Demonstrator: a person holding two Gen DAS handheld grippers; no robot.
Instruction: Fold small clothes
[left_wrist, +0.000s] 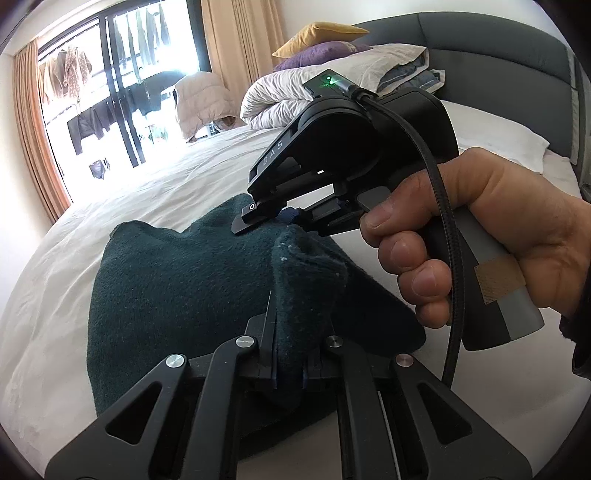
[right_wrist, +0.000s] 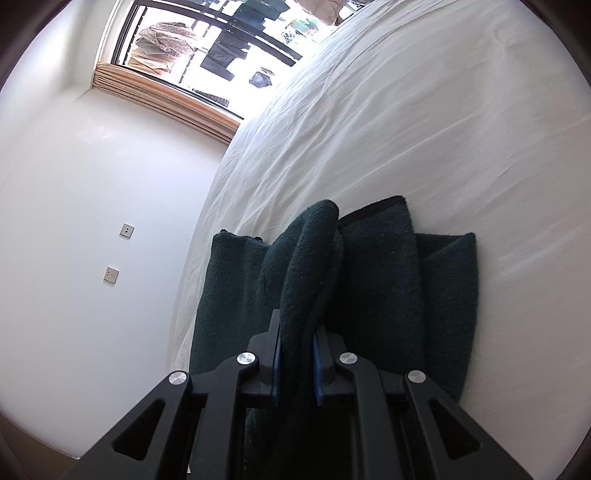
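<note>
While the dark green garment (left_wrist: 177, 280) lies partly folded on the white bed sheet (left_wrist: 155, 177) near the bed's edge, the left gripper (left_wrist: 291, 354) has its jaws pinched on a raised fold of it, and the right gripper (right_wrist: 297, 354) has its jaws clamped on another bunched ridge of the same cloth. Seen from the left wrist, the person's right hand (left_wrist: 480, 236) grips the right tool's handle just above the fabric, with a rolled duvet (left_wrist: 295, 96), stacked pillows (left_wrist: 325, 44) and a grey headboard (left_wrist: 498, 48) farther up the bed, and a curtained window (left_wrist: 110, 81) beyond.
</note>
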